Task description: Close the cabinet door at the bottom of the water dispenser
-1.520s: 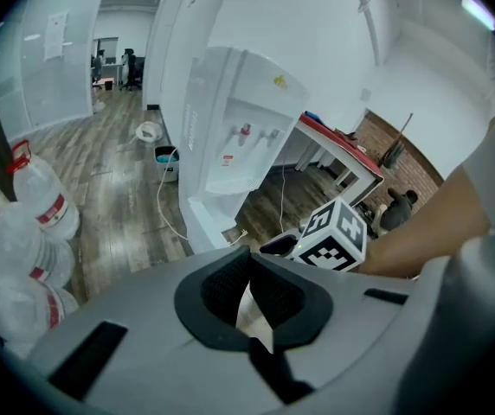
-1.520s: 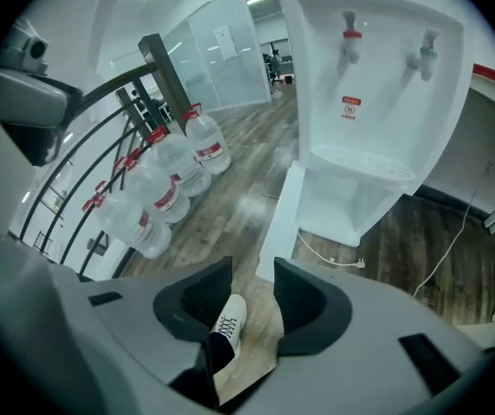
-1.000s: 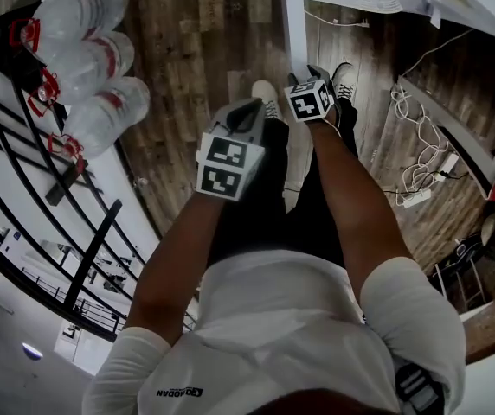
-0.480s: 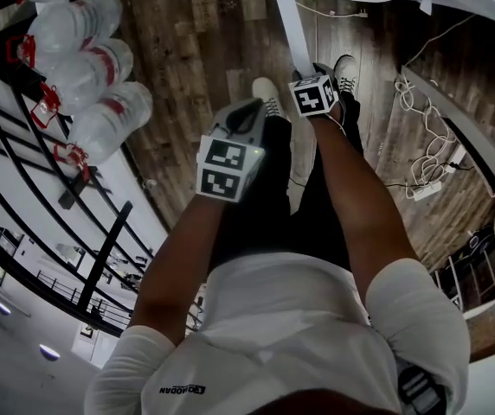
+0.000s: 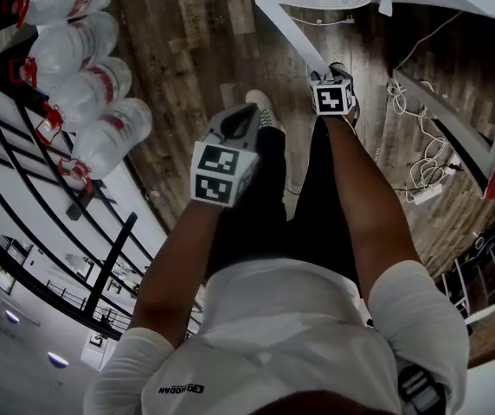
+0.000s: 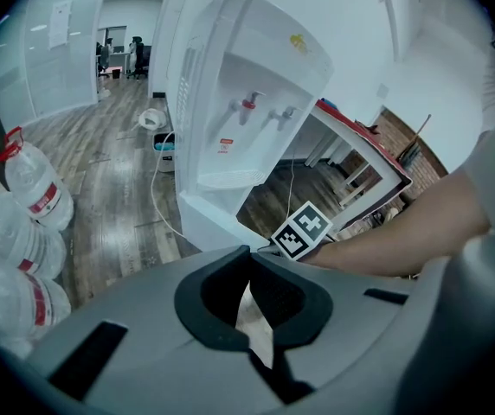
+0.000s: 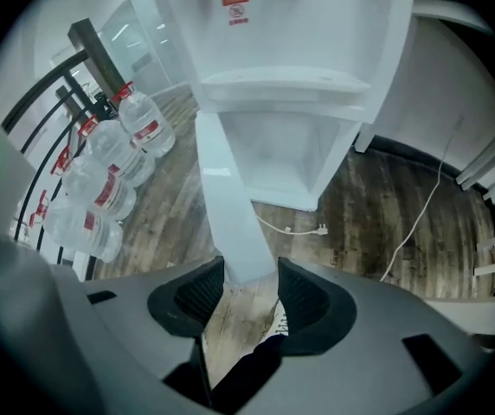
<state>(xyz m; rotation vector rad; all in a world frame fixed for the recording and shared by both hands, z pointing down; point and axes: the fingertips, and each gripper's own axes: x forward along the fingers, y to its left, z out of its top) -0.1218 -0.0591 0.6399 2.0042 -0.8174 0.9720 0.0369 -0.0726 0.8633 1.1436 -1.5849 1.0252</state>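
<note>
R gripper (image 7: 249, 280) clamps cabinet door (image 7: 228, 199); unclear overhead

The cabinet door (image 7: 230, 214) runs down between the right gripper (image 7: 250, 273)'s fingers (image 7: 304, 294), and its sides there are covered by them. Above the fingers, the water dispenser (image 7: 317, 50) is cut off by the right gripper view's top edge, and its red label (image 7: 236, 0) is too small to read. In the head view the marker cube (image 5: 334, 98) hides those fingers.
</note>
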